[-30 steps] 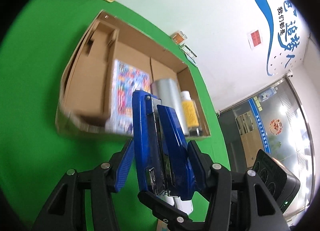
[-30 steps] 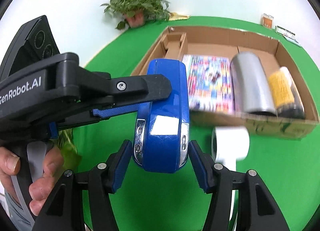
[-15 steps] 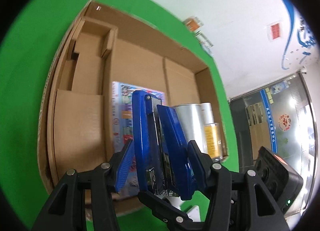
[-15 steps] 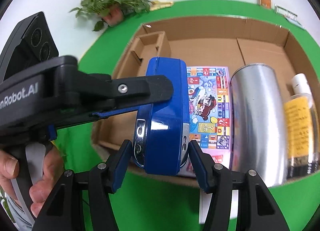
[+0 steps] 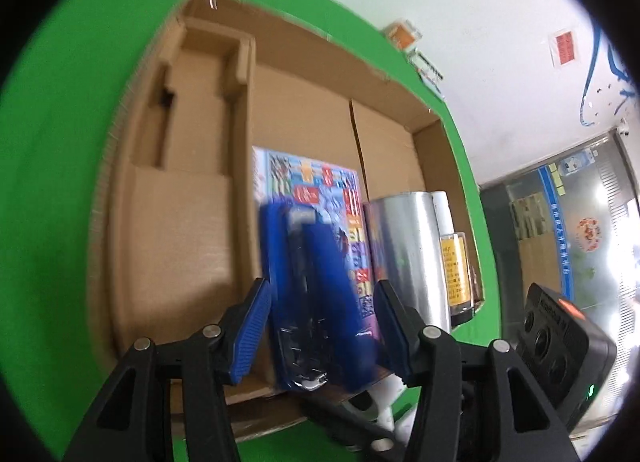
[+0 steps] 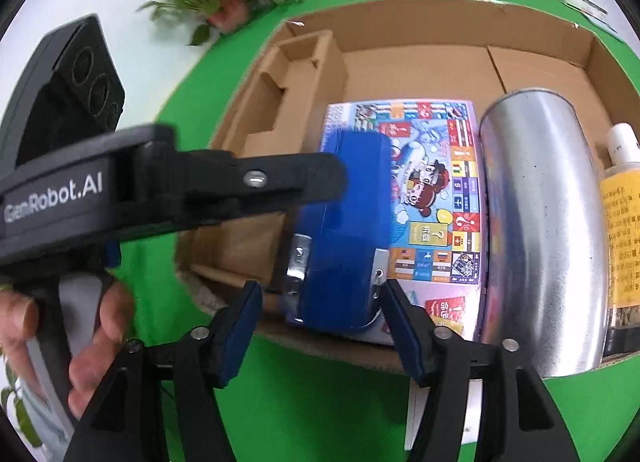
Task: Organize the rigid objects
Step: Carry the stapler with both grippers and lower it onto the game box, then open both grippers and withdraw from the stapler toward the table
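Observation:
A blue stapler (image 5: 316,294) (image 6: 344,230) hangs just above a colourful game box (image 5: 316,178) (image 6: 432,166) in an open cardboard box (image 5: 180,222) (image 6: 420,62). My left gripper (image 5: 320,326) is shut on the stapler's sides. In the right wrist view its black finger (image 6: 280,182) comes in from the left onto the stapler. My right gripper (image 6: 316,302) straddles the stapler's near end. Its jaws are opening, with a gap showing at the left pad (image 6: 240,326). The stapler is blurred in the left wrist view.
A silver can (image 5: 404,246) (image 6: 544,222) and a yellow-labelled bottle (image 5: 452,262) (image 6: 624,222) lie at the box's right end. A cardboard insert (image 6: 288,82) fills its left end. A white object (image 6: 436,414) lies on the green table before the box. A hand (image 6: 92,342) holds the left gripper.
Both grippers carried the stapler forward and down, from in front of the box to over the game box. The right gripper's fingers have spread away from the stapler.

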`<state>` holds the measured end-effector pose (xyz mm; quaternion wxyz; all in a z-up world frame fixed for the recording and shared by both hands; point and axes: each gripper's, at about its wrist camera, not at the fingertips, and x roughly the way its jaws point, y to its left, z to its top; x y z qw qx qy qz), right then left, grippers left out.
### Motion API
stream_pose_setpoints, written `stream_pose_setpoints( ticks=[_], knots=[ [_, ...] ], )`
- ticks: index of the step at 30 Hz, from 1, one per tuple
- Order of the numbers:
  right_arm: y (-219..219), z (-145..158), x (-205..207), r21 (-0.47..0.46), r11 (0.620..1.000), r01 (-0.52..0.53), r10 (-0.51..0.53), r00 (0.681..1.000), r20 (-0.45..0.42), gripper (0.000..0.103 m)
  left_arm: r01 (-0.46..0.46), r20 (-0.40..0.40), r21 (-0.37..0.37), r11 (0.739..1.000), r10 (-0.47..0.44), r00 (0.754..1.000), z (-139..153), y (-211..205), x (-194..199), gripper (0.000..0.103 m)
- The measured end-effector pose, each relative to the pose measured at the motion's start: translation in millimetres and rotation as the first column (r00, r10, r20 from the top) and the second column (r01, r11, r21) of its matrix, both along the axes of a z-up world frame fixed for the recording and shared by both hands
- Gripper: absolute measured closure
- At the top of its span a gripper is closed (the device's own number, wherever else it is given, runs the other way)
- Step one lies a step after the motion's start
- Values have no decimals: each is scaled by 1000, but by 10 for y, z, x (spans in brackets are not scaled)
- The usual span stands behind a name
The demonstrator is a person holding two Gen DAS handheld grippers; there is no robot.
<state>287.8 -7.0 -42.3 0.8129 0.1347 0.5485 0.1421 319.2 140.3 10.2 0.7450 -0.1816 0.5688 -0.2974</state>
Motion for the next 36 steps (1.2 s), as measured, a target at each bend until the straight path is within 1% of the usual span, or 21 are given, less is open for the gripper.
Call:
stream_pose_setpoints(
  ticks=[1,3,5,6,7,9,13,15,18,19,20,21,22,23,24,25,26,27,29,31,36],
  knots=[
    [-33,18,-15,5,1000,8,-8,1000,12,31,-14,13,-3,1000,14,1000,34,47,-21,50],
    [-112,15,6,2,999,41,-41,999,20,31,-42,46,-19,999,43,998,116,166,-86,49],
    [-129,-41,83,2,999,53,-53,999,7,41,-59,67,-29,998,61,996,159,253,-164,49],
    [-115,-82,116,21,999,47,-46,999,-7,50,-62,69,-27,998,64,996,161,267,-178,49],
    [-81,-125,138,41,999,35,-34,999,-24,52,-68,76,-13,998,69,995,159,293,-224,49],
    [5,-106,108,-11,1000,29,-29,1000,-1,53,-77,86,7,997,76,993,146,326,-300,49],
    [89,-87,45,-29,1000,9,-9,1000,8,53,-100,98,-16,995,101,990,141,405,-426,49],
    [121,-73,41,-54,999,-3,4,1000,18,52,-128,163,1,992,126,979,208,450,-515,49],
    [43,-36,-28,-13,1000,6,-6,1000,29,49,-172,284,31,985,156,946,368,490,-694,49],
    [-5,5,-82,-11,1000,24,-23,999,41,38,-181,322,32,983,161,933,423,494,-761,48],
    [-54,88,-168,-38,998,53,-50,996,77,30,-213,386,62,975,174,906,511,488,-874,48],
    [-82,166,-258,-64,995,76,-68,991,119,17,-242,427,91,966,182,886,565,479,-940,43],
    [-120,285,-408,-99,989,110,-89,977,192,9,-300,500,138,944,195,843,647,463,-1067,32],
    [-144,377,-554,-124,983,134,-99,962,255,6,-399,617,185,898,210,758,747,416,-1271,24],
    [-166,486,-762,-156,975,159,-100,937,334,1,-466,701,198,862,208,682,804,370,-1443,18],
    [-176,550,-918,-180,968,173,-92,918,386,1,-493,749,204,846,190,635,828,326,-1553,18],
    [-179,609,-1121,-215,958,190,-77,893,443,1,-503,796,228,834,138,590,842,234,-1705,17],
    [-192,638,-1252,-239,950,199,-67,881,468,1,-495,805,254,831,102,584,833,161,-1782,17],
    [-210,647,-1509,-289,933,214,-43,863,503,1,-462,779,290,838,74,623,764,17,-1931,17],
    [-287,649,-1743,-313,922,229,-40,859,511,1,-431,755,286,856,76,652,711,-78,-2043,17],
    [-523,696,-2090,-294,917,268,-77,845,530,1,-380,706,247,891,103,700,667,-232,-2289,17]
  ],
)
